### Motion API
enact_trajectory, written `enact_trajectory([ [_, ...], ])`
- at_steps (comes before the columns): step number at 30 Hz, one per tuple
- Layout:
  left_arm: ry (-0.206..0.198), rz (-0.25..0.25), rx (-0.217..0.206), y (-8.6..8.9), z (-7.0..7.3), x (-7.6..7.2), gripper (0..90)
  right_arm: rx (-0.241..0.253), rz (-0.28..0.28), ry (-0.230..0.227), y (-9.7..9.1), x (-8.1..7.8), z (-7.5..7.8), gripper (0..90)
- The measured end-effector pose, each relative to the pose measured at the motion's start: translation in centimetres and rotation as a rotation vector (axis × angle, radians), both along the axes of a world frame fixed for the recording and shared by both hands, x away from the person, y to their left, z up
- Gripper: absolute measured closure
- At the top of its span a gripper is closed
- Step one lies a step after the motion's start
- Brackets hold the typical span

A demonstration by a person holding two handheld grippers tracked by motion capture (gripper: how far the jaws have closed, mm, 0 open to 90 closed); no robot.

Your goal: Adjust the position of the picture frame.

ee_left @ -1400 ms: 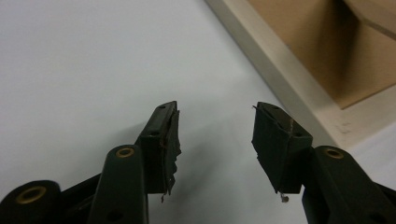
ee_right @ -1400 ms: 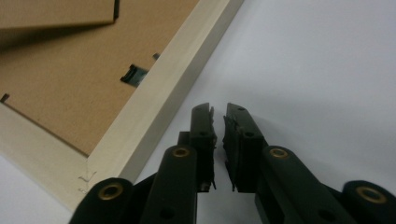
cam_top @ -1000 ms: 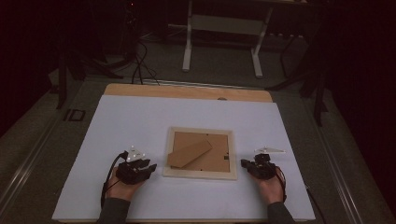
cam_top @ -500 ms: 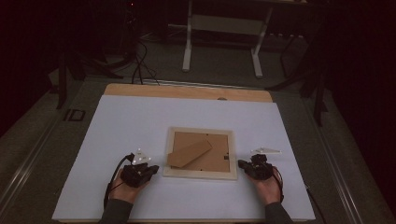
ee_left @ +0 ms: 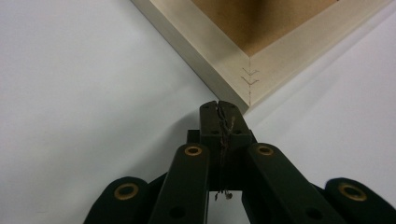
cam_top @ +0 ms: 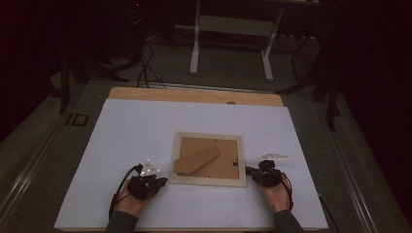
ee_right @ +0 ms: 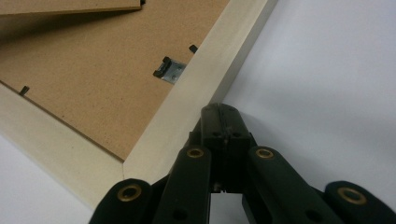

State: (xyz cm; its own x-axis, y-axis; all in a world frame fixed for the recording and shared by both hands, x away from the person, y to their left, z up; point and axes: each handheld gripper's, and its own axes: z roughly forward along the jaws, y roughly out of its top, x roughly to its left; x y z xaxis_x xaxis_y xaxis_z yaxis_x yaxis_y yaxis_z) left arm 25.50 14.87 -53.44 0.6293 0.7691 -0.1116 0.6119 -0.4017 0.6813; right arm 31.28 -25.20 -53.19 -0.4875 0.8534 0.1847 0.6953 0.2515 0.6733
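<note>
Resting closed and empty, the left tongs (ee_left: 219, 109) are set just off the near-left corner of the frame (cam_top: 207, 160), which lies face down on the worktop's (cam_top: 145, 126) white sheet. The right tongs (ee_right: 219, 114), also closed on nothing, are laid against the frame's right rail, near a metal hanger (ee_right: 169, 71). A bracing step is judged to be in hand; opened tongs would be called for next. A loose stand (cam_top: 197, 159) is seen on the backing. The room beyond is dark, with a stand's legs (cam_top: 232, 48).
</note>
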Motion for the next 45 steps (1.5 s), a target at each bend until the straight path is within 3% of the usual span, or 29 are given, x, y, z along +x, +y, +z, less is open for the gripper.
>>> enact_trajectory([
  [17,0.001,-0.035,0.007,-0.2,0.0,0.0,88.9,0.006,-0.010,-0.002,0.2,0.5,-0.1,90.0],
  [22,0.001,-0.067,0.024,-0.1,0.1,-0.1,89.1,0.005,-0.012,-0.004,0.4,0.8,-0.1,90.0],
  [35,-0.001,-0.070,0.035,-0.1,0.1,-0.5,89.3,0.013,-0.020,0.001,0.8,1.2,-0.1,90.0],
  [40,0.011,-0.102,0.032,0.2,0.2,-0.8,88.5,0.012,-0.013,-0.005,1.1,1.3,-0.2,90.0],
  [45,0.011,-0.087,0.029,0.1,0.1,-0.8,87.7,0.009,0.003,-0.006,1.8,1.4,-0.2,90.0],
])
